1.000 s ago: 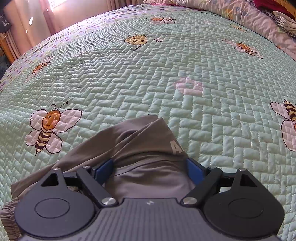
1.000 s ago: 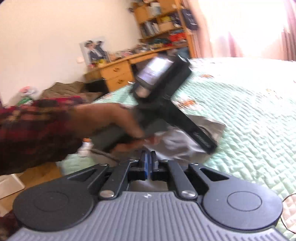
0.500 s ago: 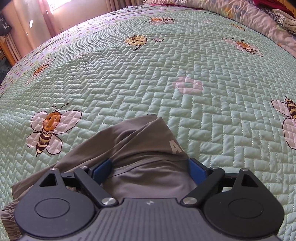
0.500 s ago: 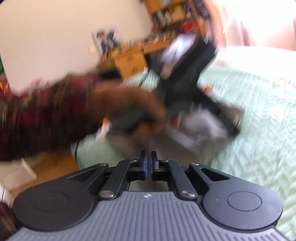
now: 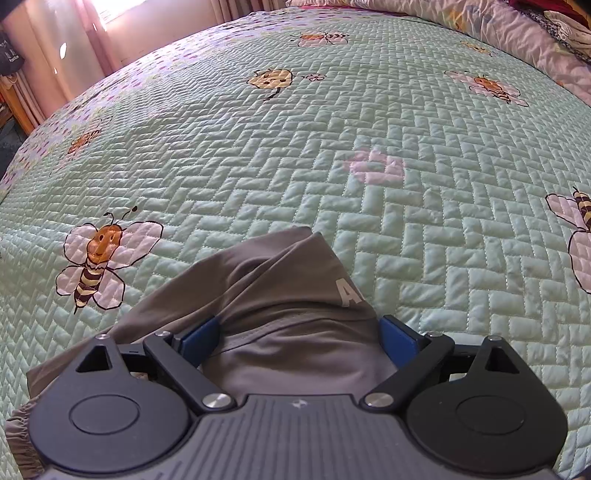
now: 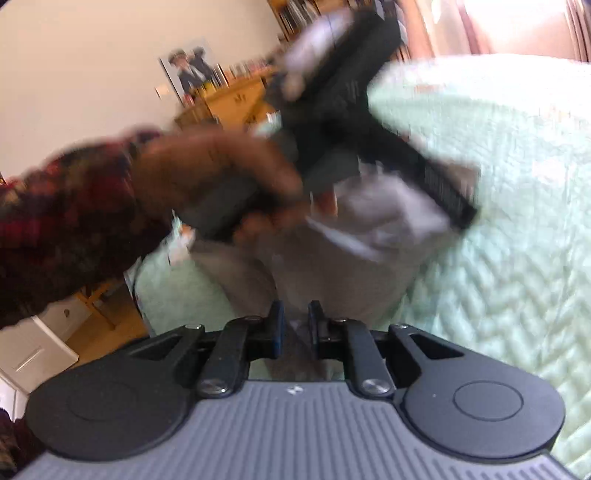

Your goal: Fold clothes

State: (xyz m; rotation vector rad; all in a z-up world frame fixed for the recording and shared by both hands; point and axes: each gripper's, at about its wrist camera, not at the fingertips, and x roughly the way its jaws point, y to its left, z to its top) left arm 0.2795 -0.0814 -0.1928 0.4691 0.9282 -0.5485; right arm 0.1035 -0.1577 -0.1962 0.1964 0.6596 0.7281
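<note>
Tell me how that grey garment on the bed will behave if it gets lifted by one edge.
The grey garment lies in soft folds and humps on the quilt, so it probably droops rather than holding shape. It looks thin and smooth, so likely light and perhaps a little slippery. Its gathered cuff would probably trail.

We're in a bedroom at home, no question. A wide bed [image 5: 295, 147] fills the left wrist view, spread with a pale green quilted bedspread [image 5: 229, 173] stitched with cartoon bees [image 5: 99, 262]. Pink curtains [image 5: 55, 62] glow at the window. Over in the right wrist view: a wooden desk with drawers [image 6: 221, 103], crowded bookshelves [image 6: 295, 14], a poster [image 6: 188, 70] on the cream wall.
</note>
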